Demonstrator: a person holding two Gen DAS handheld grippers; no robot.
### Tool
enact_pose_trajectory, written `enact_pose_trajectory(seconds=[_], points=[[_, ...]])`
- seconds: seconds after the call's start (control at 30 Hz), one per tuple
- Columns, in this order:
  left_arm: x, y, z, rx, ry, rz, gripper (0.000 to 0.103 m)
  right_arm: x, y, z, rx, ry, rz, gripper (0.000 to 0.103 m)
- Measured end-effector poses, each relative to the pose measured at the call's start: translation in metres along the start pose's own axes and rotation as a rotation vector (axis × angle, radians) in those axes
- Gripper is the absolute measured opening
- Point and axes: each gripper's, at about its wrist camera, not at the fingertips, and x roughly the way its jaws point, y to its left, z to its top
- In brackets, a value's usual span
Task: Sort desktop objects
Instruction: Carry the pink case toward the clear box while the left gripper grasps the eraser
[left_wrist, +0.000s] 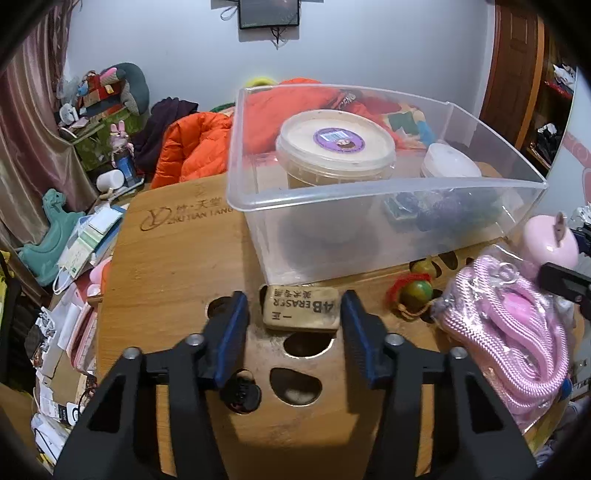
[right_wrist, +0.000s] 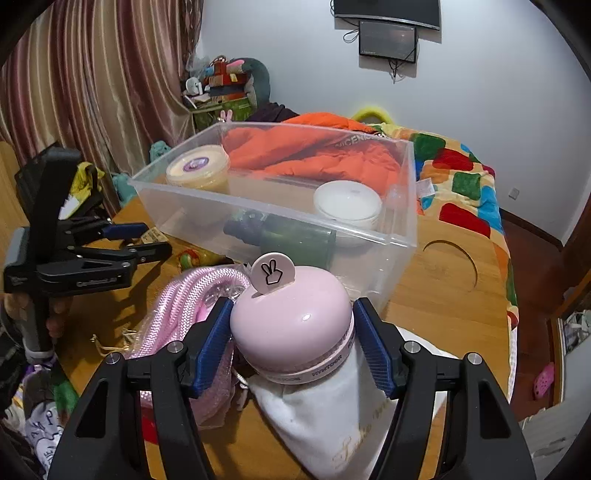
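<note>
Left tool (left_wrist: 295, 306) spread around eraser (left_wrist: 301, 308), lower centre on bench (left_wrist: 173, 266), pads just clear. Probably light, firm, slightly rubbery; best pinched across short ends. Right tool (right_wrist: 291, 325) spread beside pink domed lid (right_wrist: 291, 317), likely slippery.

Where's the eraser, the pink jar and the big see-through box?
eraser (left_wrist: 301, 308), left wrist view, middle of its printed top.
pink jar (right_wrist: 291, 314), right wrist view, domed lid.
box (left_wrist: 369, 192), left wrist view, near rim.
</note>
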Motion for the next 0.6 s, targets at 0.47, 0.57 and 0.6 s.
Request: enact_pose_trajectory(seconds=[0.47, 0.57, 0.6], points=[[-0.025, 0.005, -0.01, -0.026, -0.034, -0.012, 0.039, -0.041, -0.004, 0.007, 0.033, -0.099, 0.004, 0.063], [-0.039, 0.004, -0.008, -0.028, -0.063, -0.019, 0.039, -0.044, -0.005, 0.008, 0.034, -0.103, 0.0, 0.063], [-0.043, 0.004, -0.007, -0.027, -0.074, -0.021, 0.039, -0.045, -0.005, 0.007, 0.037, -0.105, 0.0, 0.063]])
